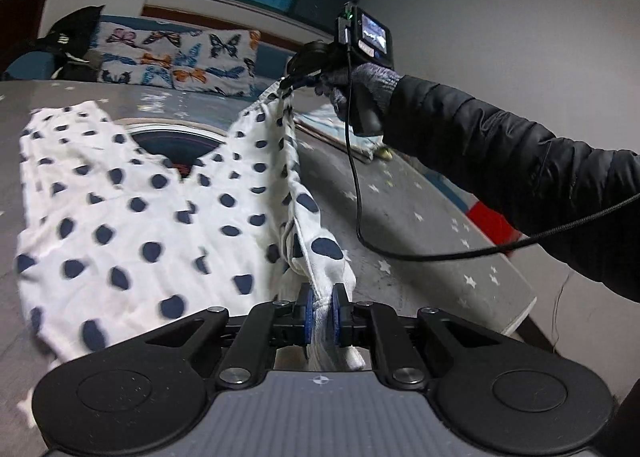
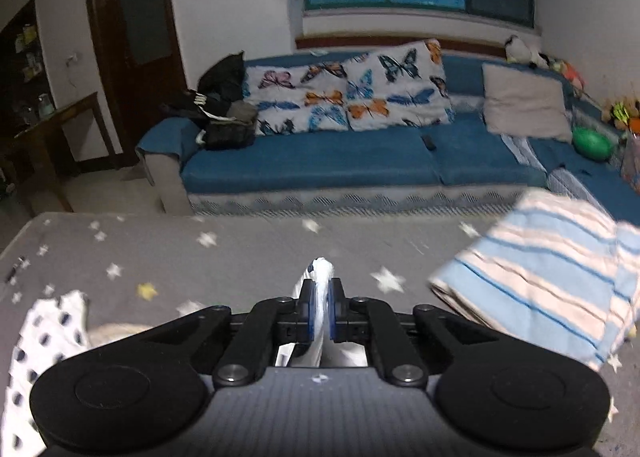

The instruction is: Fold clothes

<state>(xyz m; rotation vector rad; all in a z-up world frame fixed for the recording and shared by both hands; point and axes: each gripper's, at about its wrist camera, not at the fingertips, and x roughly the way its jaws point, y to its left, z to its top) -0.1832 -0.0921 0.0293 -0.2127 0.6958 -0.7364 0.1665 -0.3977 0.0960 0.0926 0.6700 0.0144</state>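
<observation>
I have both tongs clamped on one edge of the polka-dot garment (image 1: 132, 209), because a fold starts cleanly only if the edge is held taut at two points. My left tongs (image 1: 322, 315) are pinched shut on a bunched corner of the white cloth right at their tips, and from there the hem runs ahead and upward in a stretched ridge to my right tongs (image 1: 289, 82), which are closed on the far corner; in the right wrist view a twist of white fabric sticks up between the blue pads of those right tongs (image 2: 320, 313). My gloved right hand (image 1: 360, 93) grips the handle behind them, its cable (image 1: 356, 193) hanging slack below. The rest of the garment lies spread on the tabletop (image 1: 400, 209) to the left of my left tongs, so the lifted side can probably be carried across it. The cloth looks thin, soft and limp, white with dark blue dots, sagging and creasing wherever it is not pulled. The tabletop cover is grey, printed with small stars. To the right of my right tongs sits a folded striped cloth (image 2: 540, 269), pale blue and pink, flat and squared.
</observation>
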